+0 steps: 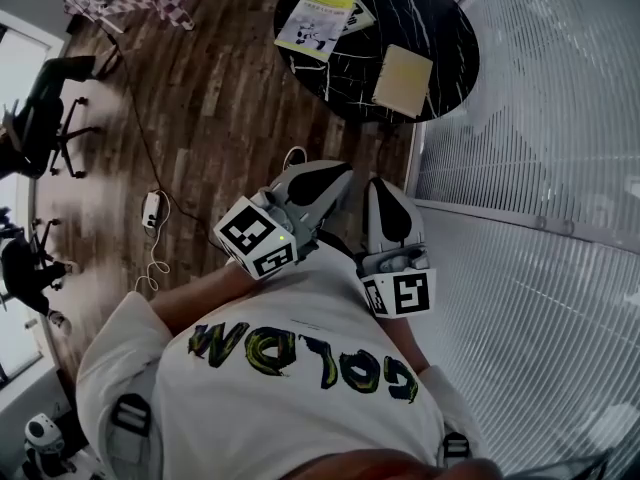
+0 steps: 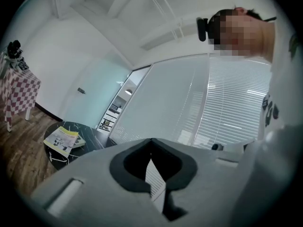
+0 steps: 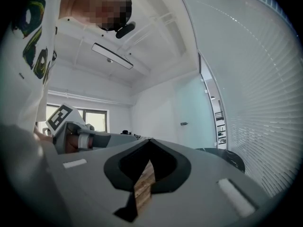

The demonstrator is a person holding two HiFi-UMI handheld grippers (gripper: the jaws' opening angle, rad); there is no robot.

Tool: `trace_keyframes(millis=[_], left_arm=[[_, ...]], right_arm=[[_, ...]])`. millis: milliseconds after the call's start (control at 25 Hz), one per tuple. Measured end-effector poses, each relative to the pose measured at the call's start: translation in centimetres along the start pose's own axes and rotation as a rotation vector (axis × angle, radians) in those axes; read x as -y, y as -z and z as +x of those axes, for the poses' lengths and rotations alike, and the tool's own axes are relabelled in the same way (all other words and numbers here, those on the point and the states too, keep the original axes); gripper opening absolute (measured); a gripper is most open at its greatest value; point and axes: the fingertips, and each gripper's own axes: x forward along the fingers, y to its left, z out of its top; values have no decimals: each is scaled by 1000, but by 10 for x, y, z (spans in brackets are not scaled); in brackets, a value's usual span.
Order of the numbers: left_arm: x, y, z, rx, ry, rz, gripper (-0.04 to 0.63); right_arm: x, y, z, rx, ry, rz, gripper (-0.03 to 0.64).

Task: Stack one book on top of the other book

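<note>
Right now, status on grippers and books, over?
Left gripper and right gripper shut, empty. Printed book and tan book apart on table. Nothing blocking them.

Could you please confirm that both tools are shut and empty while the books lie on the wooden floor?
Not quite: the head view shows the yellow-and-white book and the tan book lying on the round black table, not on the wooden floor. The left tool and right tool are indeed shut and empty.
</note>
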Motion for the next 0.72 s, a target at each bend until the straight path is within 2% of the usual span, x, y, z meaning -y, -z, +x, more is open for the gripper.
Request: trace_keyframes(millis=[280,720], left_arm=[[-16,0,16,-5,-5,3,0],[-66,-16,49,-7,-11,-19,0]], right_arm=[[19,6,15,-6,7,12,3],[44,12,70,-41,-4,19,3]])
